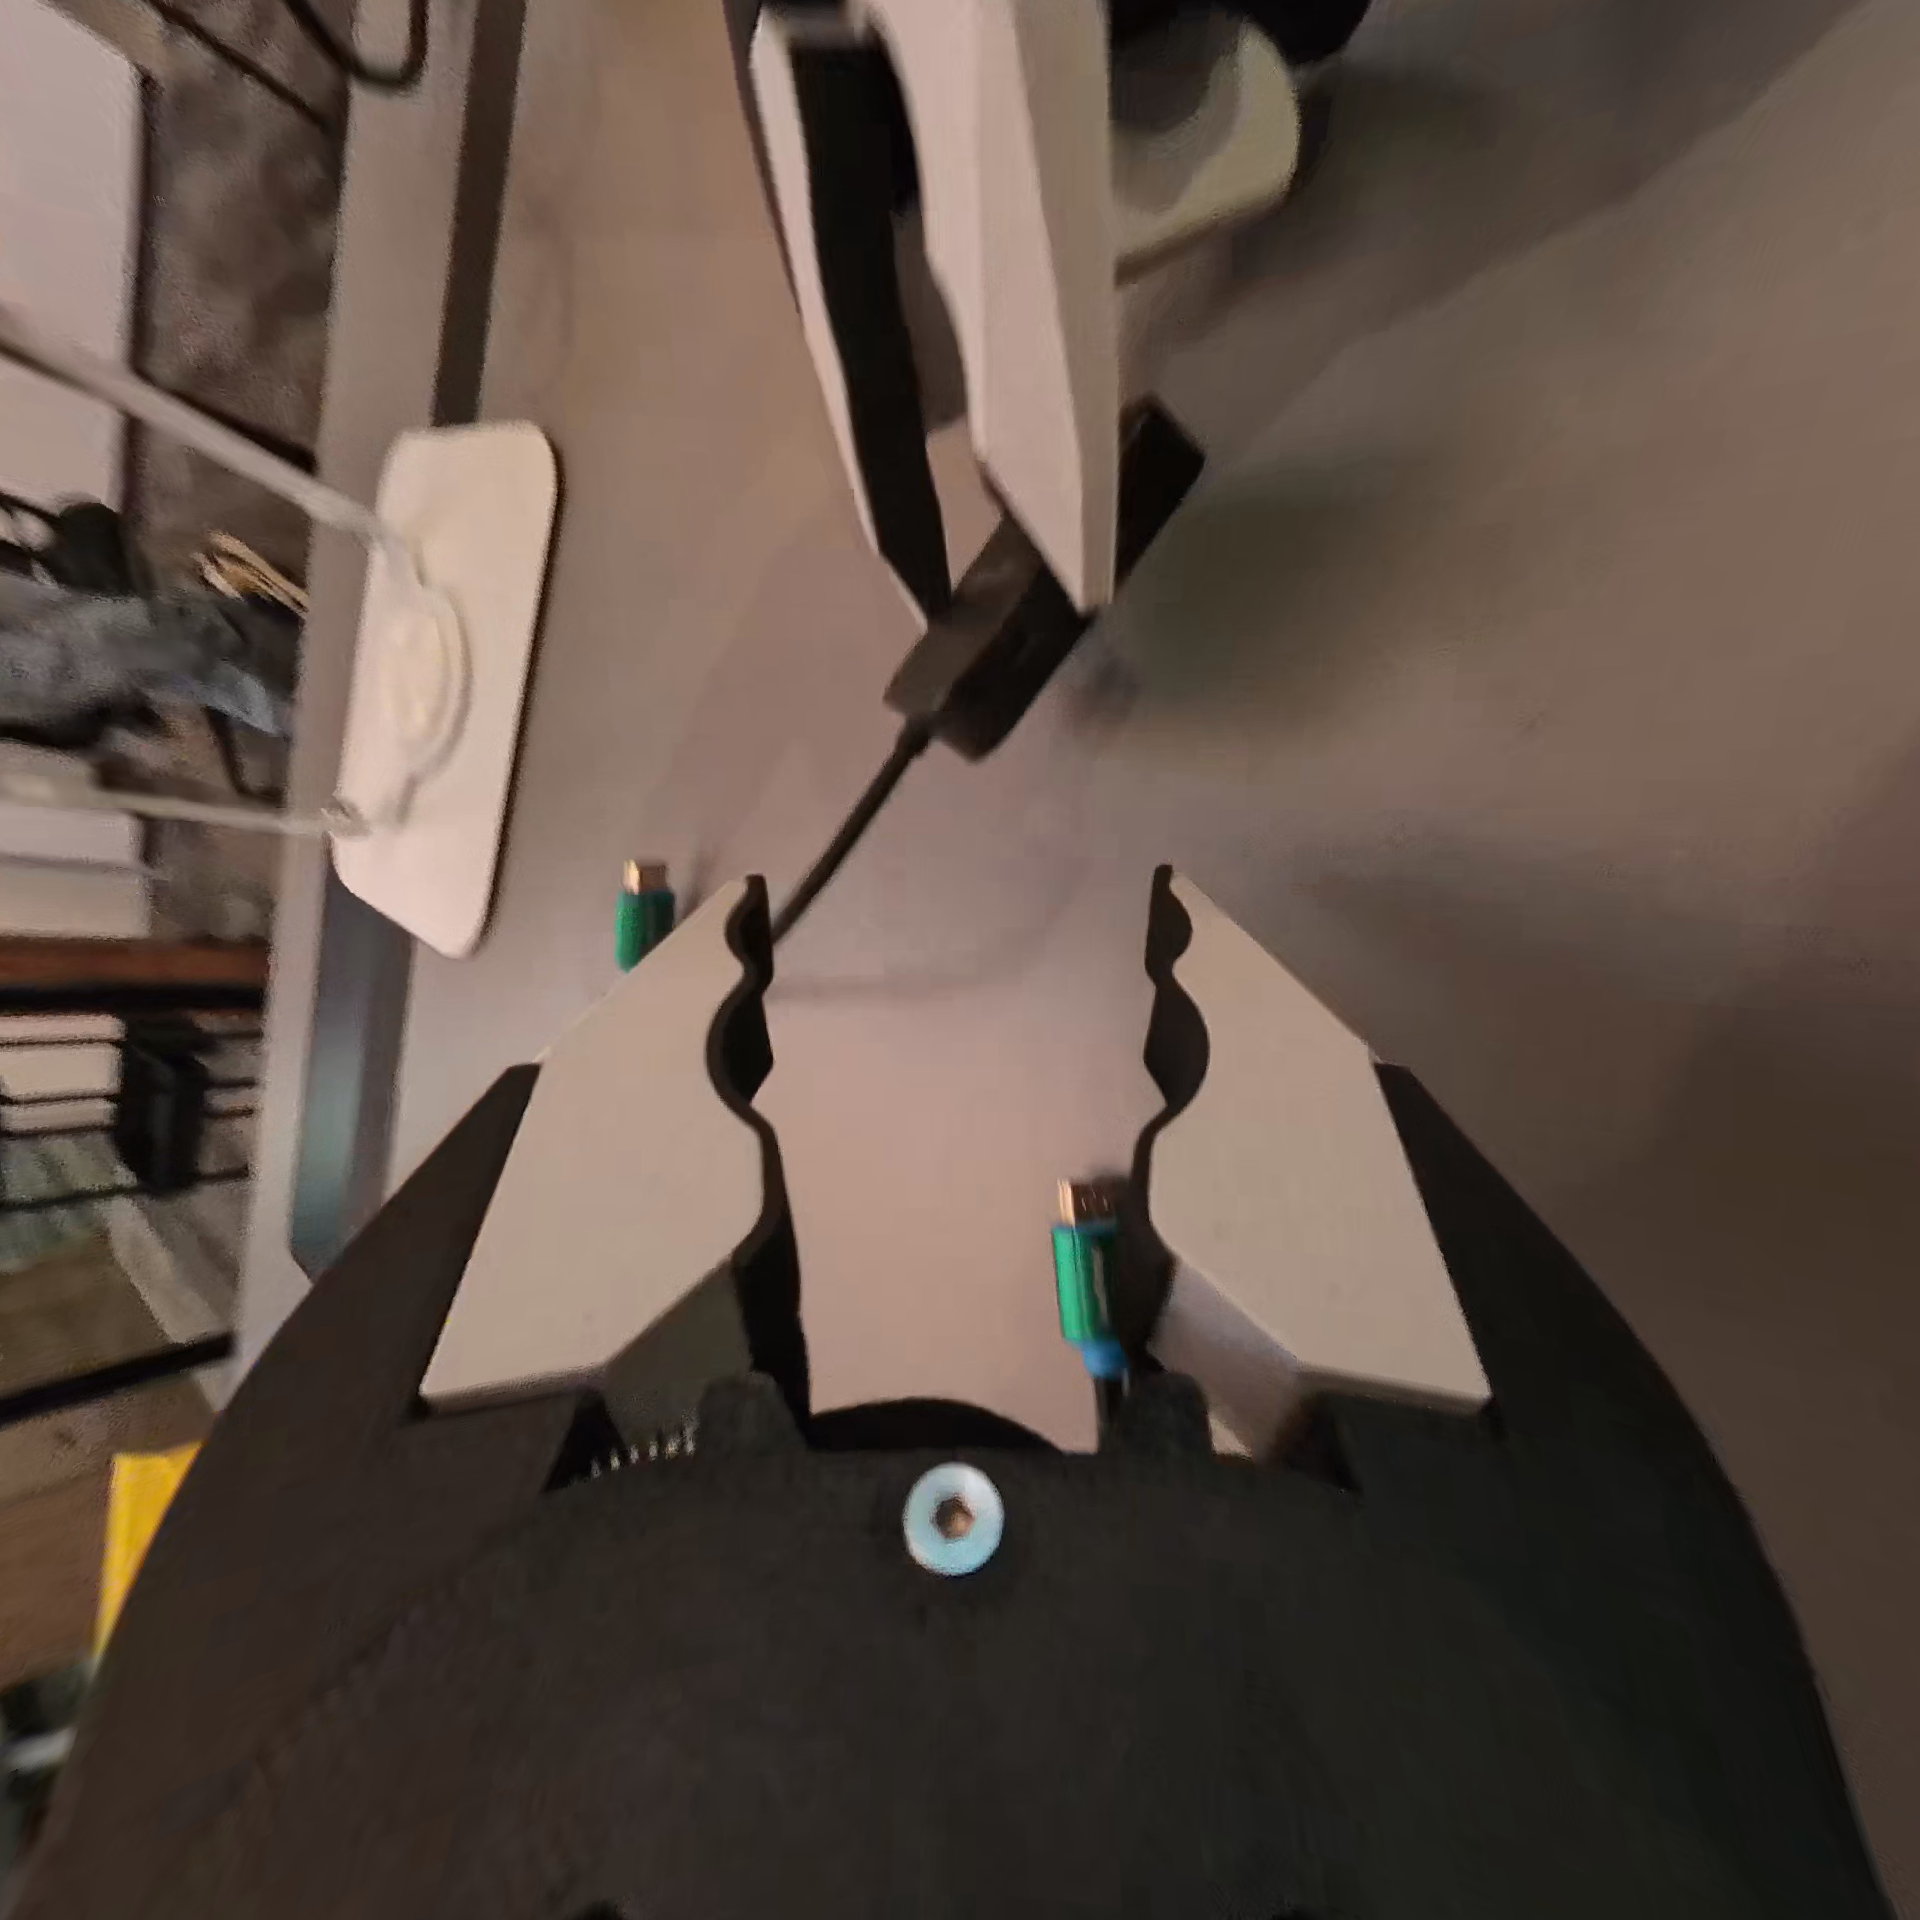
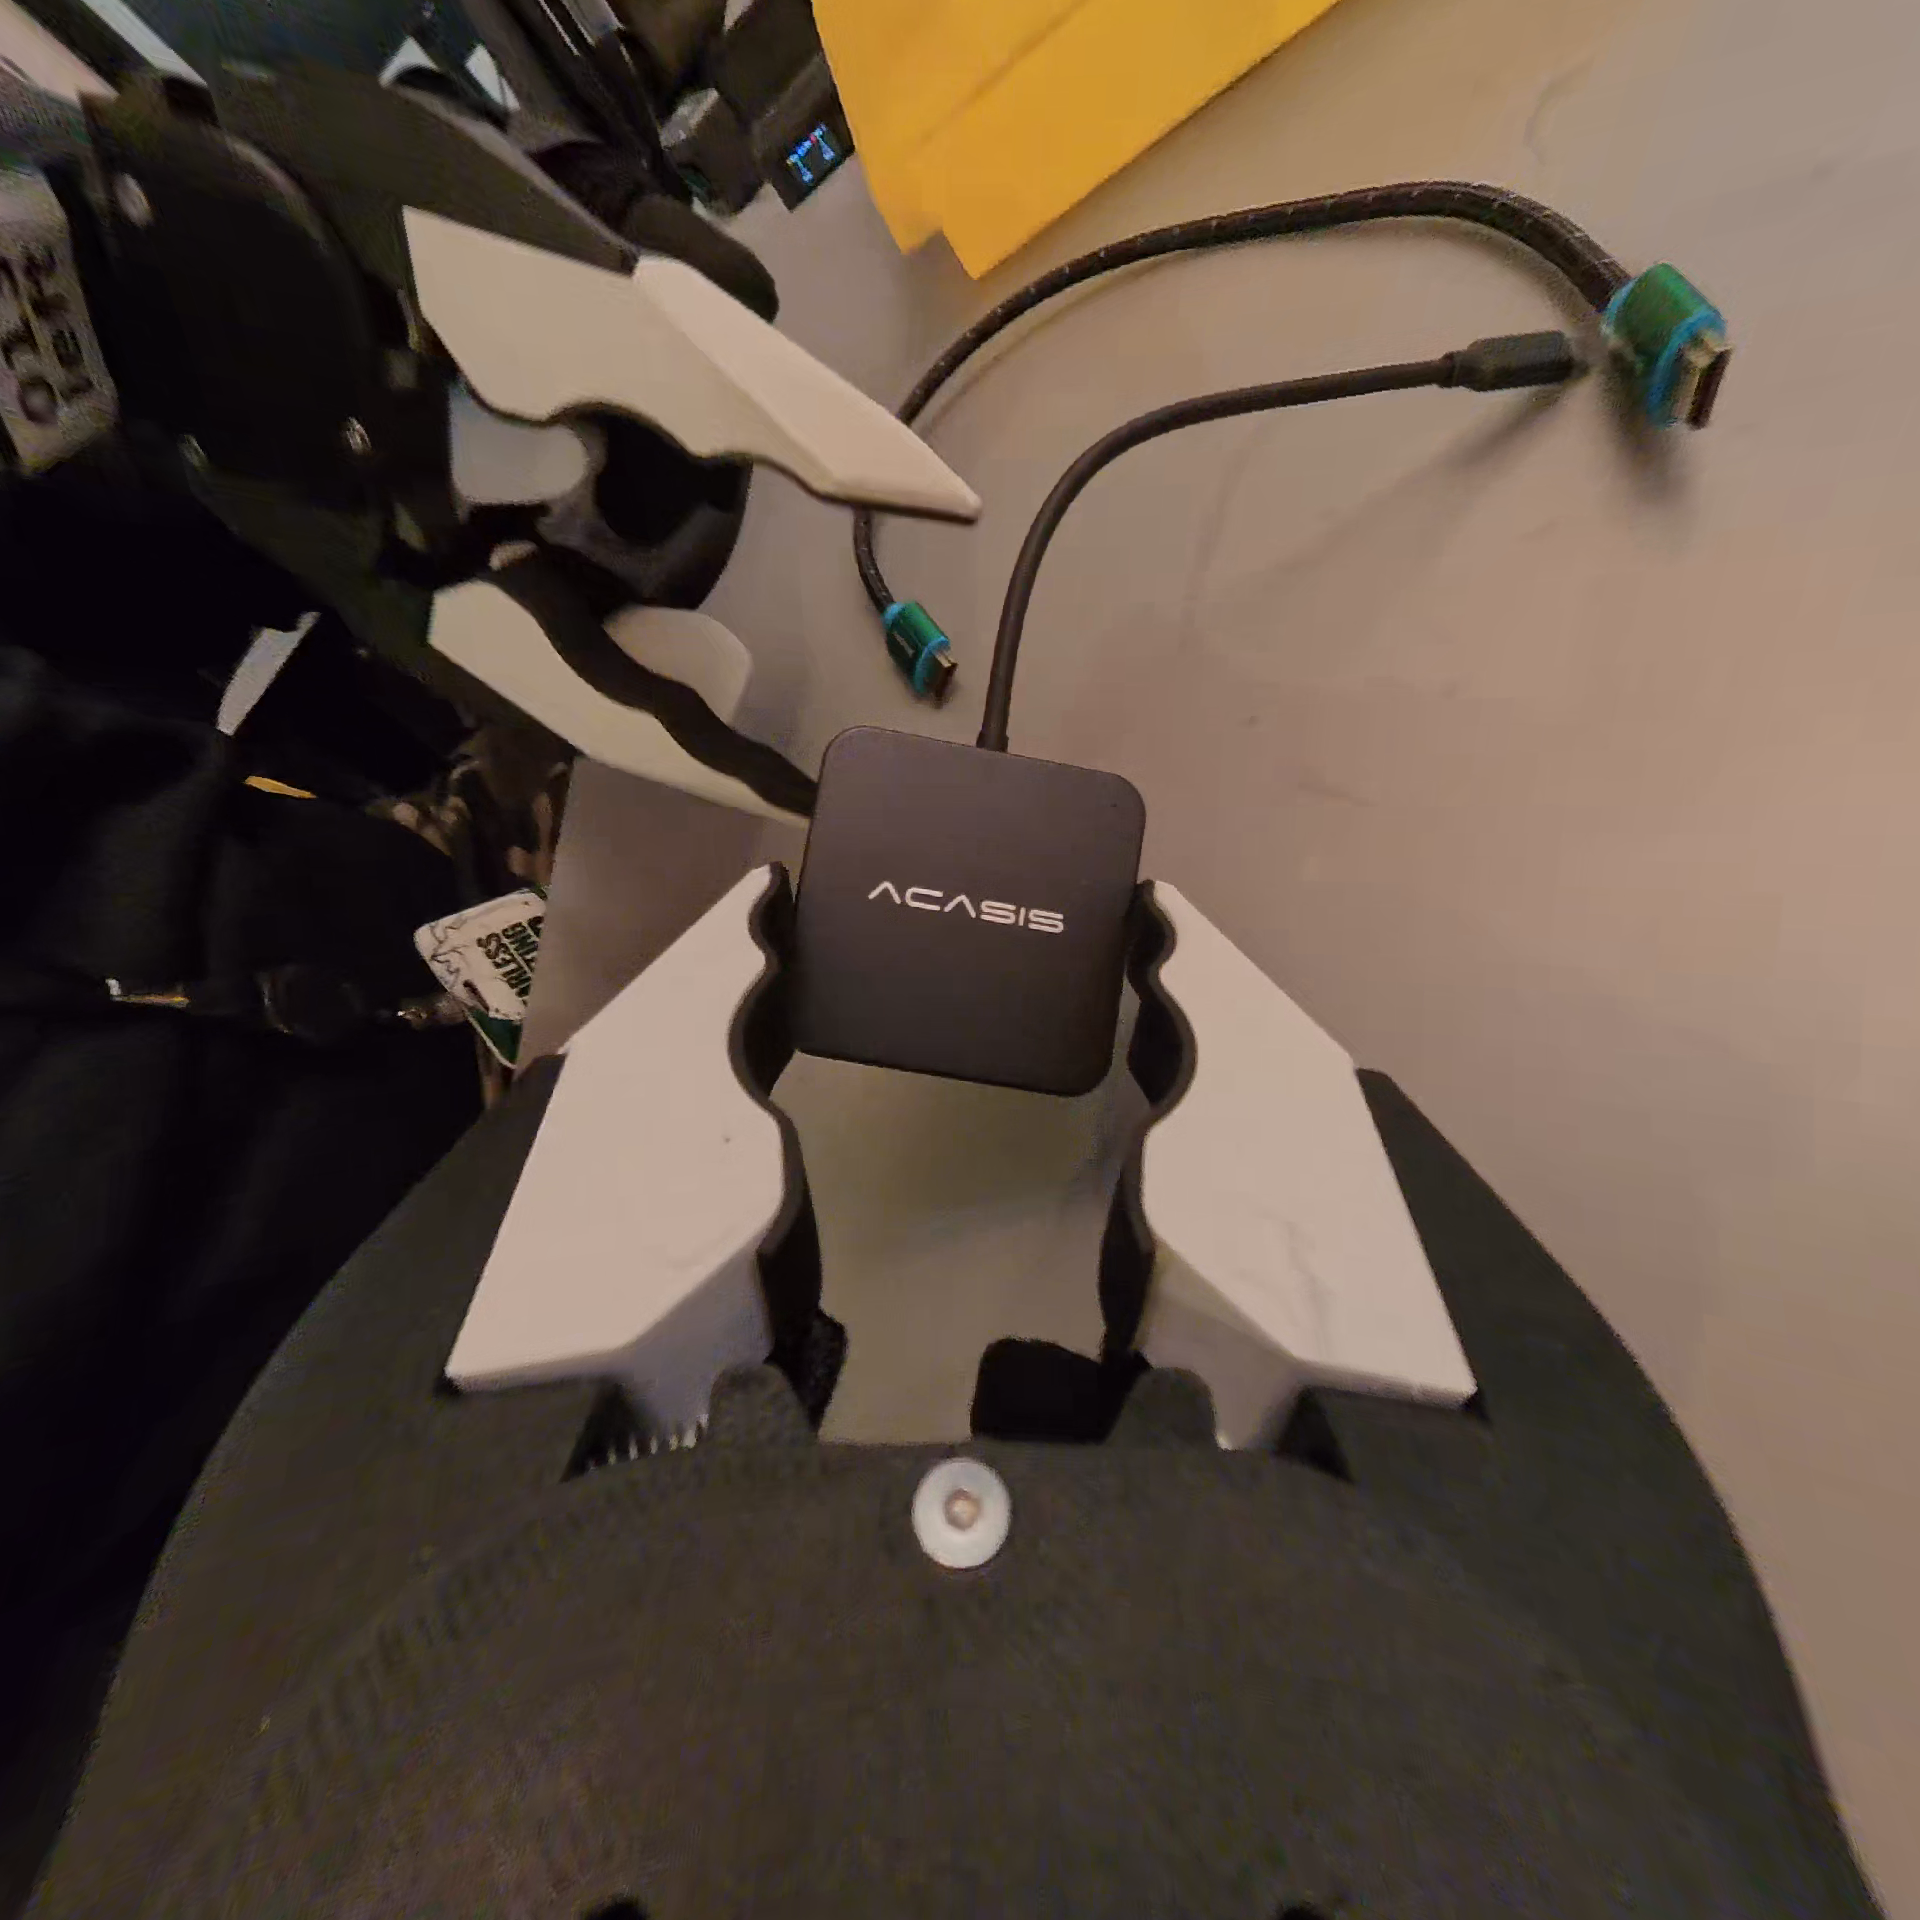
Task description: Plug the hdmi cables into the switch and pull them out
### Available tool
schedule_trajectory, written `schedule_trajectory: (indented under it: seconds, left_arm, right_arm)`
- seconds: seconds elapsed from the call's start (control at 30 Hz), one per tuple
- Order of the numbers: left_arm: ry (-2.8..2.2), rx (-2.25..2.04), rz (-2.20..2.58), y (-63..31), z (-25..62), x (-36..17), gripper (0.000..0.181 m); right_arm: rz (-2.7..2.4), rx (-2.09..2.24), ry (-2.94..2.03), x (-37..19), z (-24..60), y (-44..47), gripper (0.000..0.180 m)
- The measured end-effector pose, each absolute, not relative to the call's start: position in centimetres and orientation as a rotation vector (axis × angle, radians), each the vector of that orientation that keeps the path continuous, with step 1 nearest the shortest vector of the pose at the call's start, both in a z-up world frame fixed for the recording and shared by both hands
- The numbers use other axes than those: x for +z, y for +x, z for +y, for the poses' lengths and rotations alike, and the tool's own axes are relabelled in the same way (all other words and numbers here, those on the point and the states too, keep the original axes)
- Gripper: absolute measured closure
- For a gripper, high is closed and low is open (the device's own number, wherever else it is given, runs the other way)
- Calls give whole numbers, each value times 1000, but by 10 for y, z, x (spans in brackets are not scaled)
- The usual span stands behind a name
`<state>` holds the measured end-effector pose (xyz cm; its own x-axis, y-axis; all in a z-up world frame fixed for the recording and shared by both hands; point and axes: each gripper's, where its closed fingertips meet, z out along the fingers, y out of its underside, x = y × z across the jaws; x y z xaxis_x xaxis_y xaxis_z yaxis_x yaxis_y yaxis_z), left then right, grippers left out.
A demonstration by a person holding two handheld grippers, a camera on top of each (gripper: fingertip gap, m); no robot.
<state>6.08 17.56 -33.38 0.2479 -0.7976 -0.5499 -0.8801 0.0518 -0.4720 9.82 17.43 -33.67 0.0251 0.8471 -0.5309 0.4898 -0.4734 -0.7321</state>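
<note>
My right gripper point(image 2: 961, 888) is shut on the black square switch point(image 2: 966, 914) and holds it by its two sides on the table. The switch's thin black lead point(image 2: 1195, 416) curves away from it. My left gripper point(image 1: 958, 888) is open and empty, pointing at the switch point(image 1: 997, 634). One green HDMI plug point(image 1: 1086, 1268) lies on the table between the left fingers, close to the right one; it also shows in the right wrist view point(image 2: 914, 644). A second green HDMI plug point(image 2: 1662, 343) lies farther off, and shows beside the left finger point(image 1: 646, 914). Neither plug is in the switch.
A white flat pad with a clear cable point(image 1: 447, 675) lies near the table edge. Yellow envelopes point(image 2: 1039, 104) lie at the far end of the grey table point(image 2: 1455, 831). Dark clutter and shelves stand beyond the table edge point(image 1: 156, 623). The left gripper's tips are roughly 5 cm from the right gripper's. My left tips are roughly 9 cm from the green HDMI plug point(image 1: 1086, 1268).
</note>
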Motion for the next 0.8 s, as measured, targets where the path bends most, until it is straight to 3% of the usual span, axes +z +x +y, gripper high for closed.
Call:
schedule_trajectory:
  seconds: [0.13, 0.37, 0.47, 0.57, 0.7, 0.8]
  left_arm:
    - [-1605, 184, 1602, 85, 181, -331, 113]
    - [-1528, 124, 1686, 103, 170, -340, 164]
    - [-1522, 127, 1677, 103, 171, -339, 167]
    - [-1549, 102, 1650, 98, 174, -339, 169]
    - [-1601, -29, 1588, 95, 175, -334, 169]
    - [-1608, -110, 1553, 95, 176, -327, 169]
  right_arm:
    - [-1361, 1512, -1951, -331, 165, 95, 117]
    - [-1362, 1596, -1931, -326, 154, 91, 117]
    - [-1347, 1605, -1889, -321, 156, 91, 117]
    - [-1364, 1513, -1811, -314, 165, 96, 99]
    - [-1464, 1303, -1651, -302, 171, 107, 101]
    - [-1622, 1024, -1521, -305, 171, 111, 115]
